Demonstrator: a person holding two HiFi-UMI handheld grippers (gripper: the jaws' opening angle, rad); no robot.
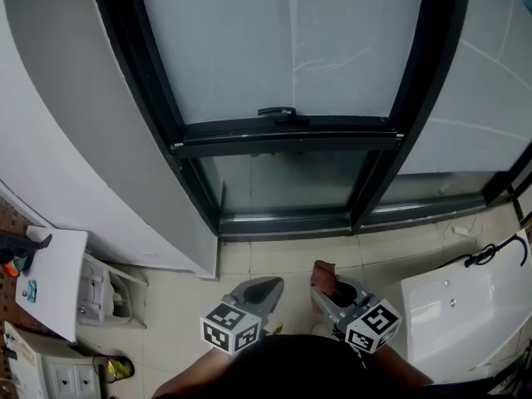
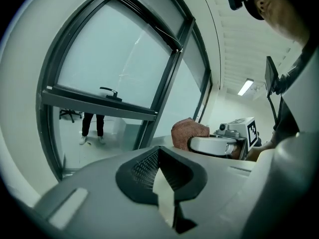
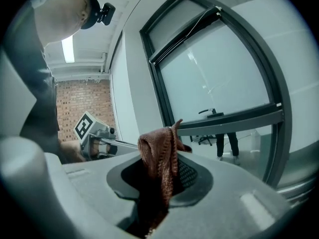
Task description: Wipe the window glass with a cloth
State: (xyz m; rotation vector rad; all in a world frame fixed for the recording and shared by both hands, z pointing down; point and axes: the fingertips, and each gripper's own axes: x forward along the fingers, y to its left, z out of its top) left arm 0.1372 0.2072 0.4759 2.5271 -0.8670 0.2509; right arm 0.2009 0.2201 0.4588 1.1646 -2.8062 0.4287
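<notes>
Two-handed: clamped reddish-brown cloth (image 3: pixel 158 153) in right tool (image 3: pixel 164 183), lower end lost in the dark jaw throat; held left tool (image 2: pixel 162 183) shut on nothing. Hung both low, apart from window glass (image 1: pixel 283 40). Read no writing, only square markers (image 1: pixel 231 327); saw a person's legs (image 3: pixel 227 143) dimly through the pane.

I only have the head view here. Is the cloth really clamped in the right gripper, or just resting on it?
Observer: Clamped. The right gripper has its jaws shut on the reddish-brown cloth, which bunches above them.
Operator: And the left one?
Observer: The left gripper has its jaws together with no cloth; a pale strip shows at their seam.
Operator: Anything behind the glass?
Observer: Through the lower pane, a person's legs stand on the far side.
</notes>
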